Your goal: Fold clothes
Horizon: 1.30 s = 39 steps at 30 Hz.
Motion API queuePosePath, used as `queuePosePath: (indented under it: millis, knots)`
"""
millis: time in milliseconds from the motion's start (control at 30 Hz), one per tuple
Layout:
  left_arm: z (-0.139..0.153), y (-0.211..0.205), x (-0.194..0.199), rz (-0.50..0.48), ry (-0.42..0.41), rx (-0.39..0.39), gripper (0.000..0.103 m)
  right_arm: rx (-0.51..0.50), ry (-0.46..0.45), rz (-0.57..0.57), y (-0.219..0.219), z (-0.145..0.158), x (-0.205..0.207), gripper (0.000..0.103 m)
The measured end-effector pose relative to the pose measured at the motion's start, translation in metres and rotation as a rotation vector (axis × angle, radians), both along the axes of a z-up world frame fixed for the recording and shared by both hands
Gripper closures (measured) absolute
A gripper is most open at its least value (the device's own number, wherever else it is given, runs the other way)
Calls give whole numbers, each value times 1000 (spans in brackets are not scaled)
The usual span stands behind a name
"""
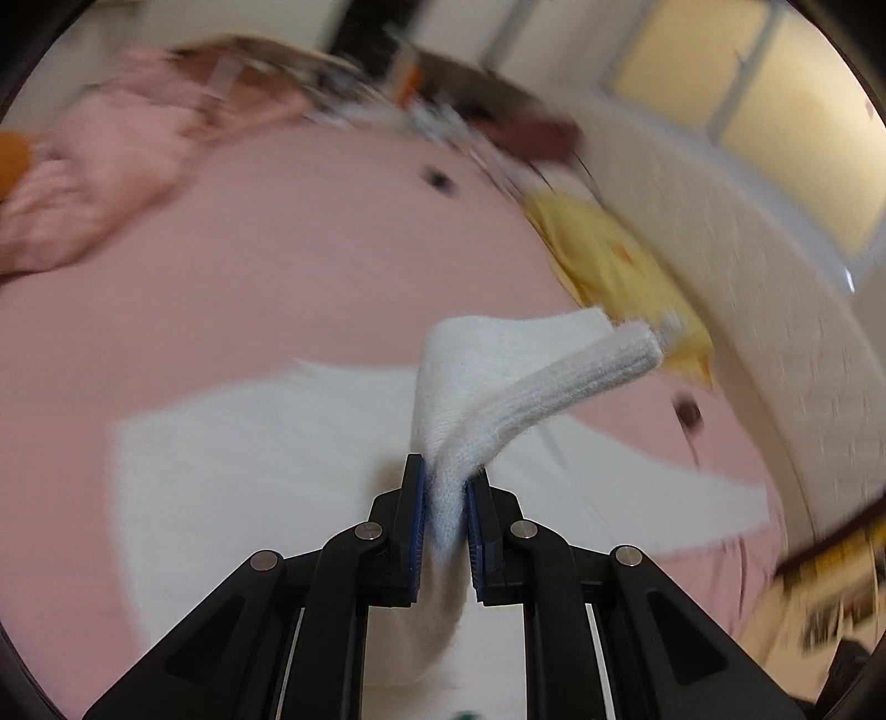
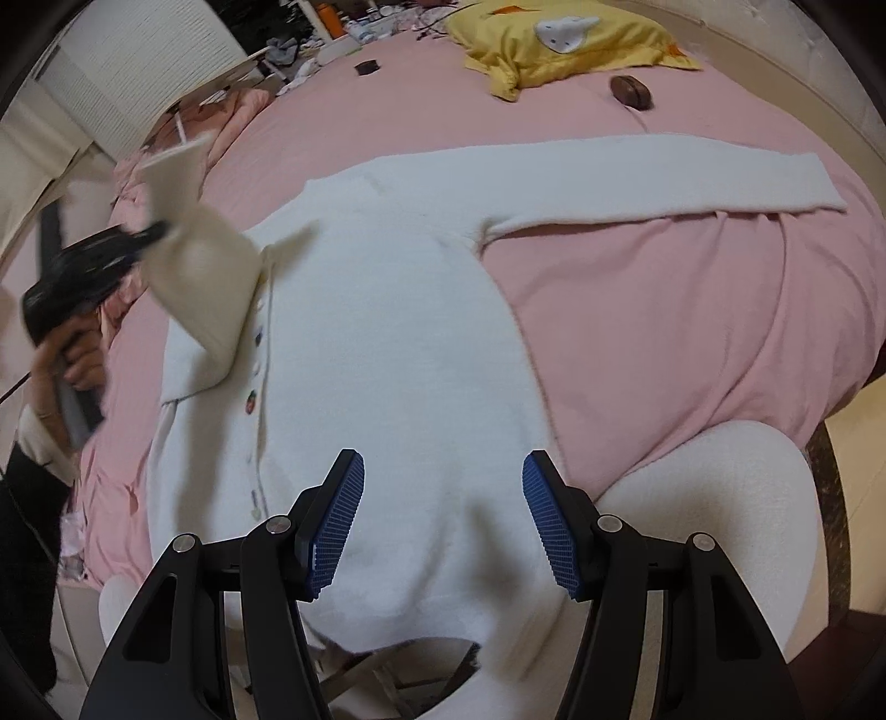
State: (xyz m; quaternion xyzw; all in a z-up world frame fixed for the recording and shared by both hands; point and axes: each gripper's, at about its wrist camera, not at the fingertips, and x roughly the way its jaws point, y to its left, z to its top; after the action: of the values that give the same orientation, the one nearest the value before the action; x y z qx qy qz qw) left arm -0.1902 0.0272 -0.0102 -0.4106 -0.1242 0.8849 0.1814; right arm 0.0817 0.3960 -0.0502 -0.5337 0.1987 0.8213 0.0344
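Pink bed [image 2: 637, 310] carries everything. White cardigan [image 2: 387, 332] spread flat on bed, button row along its left side, far sleeve [image 2: 664, 171] stretched straight toward right. Yellow pillow [image 2: 559, 44] beyond cardigan, at bed's far edge. Left tongs [image 1: 446, 515] clamped tight on cardigan's near sleeve [image 1: 498, 387], cuff lifted clear of bed. Right tongs [image 2: 443, 520] about half open, gripping nothing, above cardigan's hem.

1. Soft, even indoor light; the window [image 1: 775, 111] glows warm yellow.
2. Left wrist view smears heavily around the sharp sleeve cuff [image 1: 626, 354].
3. Both views bow at their dark, round edges.
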Motion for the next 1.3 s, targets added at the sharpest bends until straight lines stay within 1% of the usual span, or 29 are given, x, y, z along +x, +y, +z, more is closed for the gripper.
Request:
queuePosePath:
  millis: [100, 200, 300, 367, 467, 500, 567, 600, 633, 700, 733, 767, 800, 833, 867, 933, 967, 1000, 1033, 1067, 1100, 1133, 1167, 1200, 1233, 1267, 1300]
  knots:
    - [24, -95, 15, 182, 71, -9, 90, 22, -1, 26, -16, 4, -2, 42]
    - [41, -190, 40, 349, 122, -13, 90, 43, -3, 53, -36, 10, -5, 42]
    - [38, -273, 75, 526, 145, -49, 90, 51, -4, 82, -57, 16, -9, 42]
    - [35, -327, 99, 644, 158, -75, 90, 31, -8, 95, -69, 20, -12, 42]
    - [6, -391, 128, 782, 112, -127, 90, 6, -15, 103, -83, 26, -17, 42]
    - [-5, -410, 137, 822, 86, -127, 90, -1, -17, 105, -87, 28, -18, 42]
    - [-31, -441, 154, 891, 35, -100, 91, 12, -11, 111, -95, 34, -19, 42]
    - [-46, -456, 161, 923, 5, -83, 94, 24, -6, 115, -100, 37, -19, 42]
    - [-59, -467, 166, 943, -26, -69, 94, 36, -1, 119, -104, 40, -19, 42]
    - [-82, -482, 173, 968, -84, -46, 94, 52, 1, 124, -112, 43, -19, 42]
    - [-92, -481, 176, 972, -109, -43, 94, 56, -3, 125, -115, 43, -20, 42]
    - [-98, -478, 177, 971, -135, -67, 93, 58, -9, 124, -119, 42, -22, 42]
    - [-104, -475, 179, 970, -164, -102, 88, 61, -16, 123, -123, 41, -23, 42]
    - [-106, -471, 181, 984, -190, -159, 85, 63, -23, 121, -127, 40, -24, 42]
    - [-103, -468, 184, 1042, -218, -247, 77, 62, -30, 120, -129, 39, -25, 42]
    - [-93, -464, 191, 1193, -279, -447, 58, 56, -40, 123, -131, 37, -27, 42]
    - [-87, -464, 194, 1262, -299, -515, 46, 56, -43, 125, -132, 37, -27, 42]
    - [-79, -463, 197, 1311, -292, -536, 44, 61, -44, 129, -134, 37, -28, 42]
    - [-70, -461, 198, 1304, -248, -489, 44, 65, -45, 135, -136, 36, -29, 42]
    - [-62, -458, 198, 1267, -189, -412, 44, 67, -44, 141, -138, 36, -30, 42]
    - [-56, -453, 194, 1198, -137, -314, 41, 67, -43, 144, -139, 35, -31, 42]
    - [-59, -445, 181, 1095, -133, -230, 36, 70, -40, 146, -140, 33, -32, 42]
    - [-66, -434, 165, 984, -153, -162, 25, 77, -33, 146, -140, 30, -34, 42]
    - [-72, -424, 149, 872, -172, -95, 24, 83, -27, 146, -141, 27, -36, 42]
    - [-80, -416, 138, 802, -198, -68, 24, 97, -20, 148, -141, 23, -37, 42]
    - [-90, -408, 127, 760, -233, -79, 24, 119, -15, 150, -141, 18, -39, 42]
    - [-102, -398, 116, 727, -277, -126, 24, 142, -9, 153, -140, 13, -42, 42]
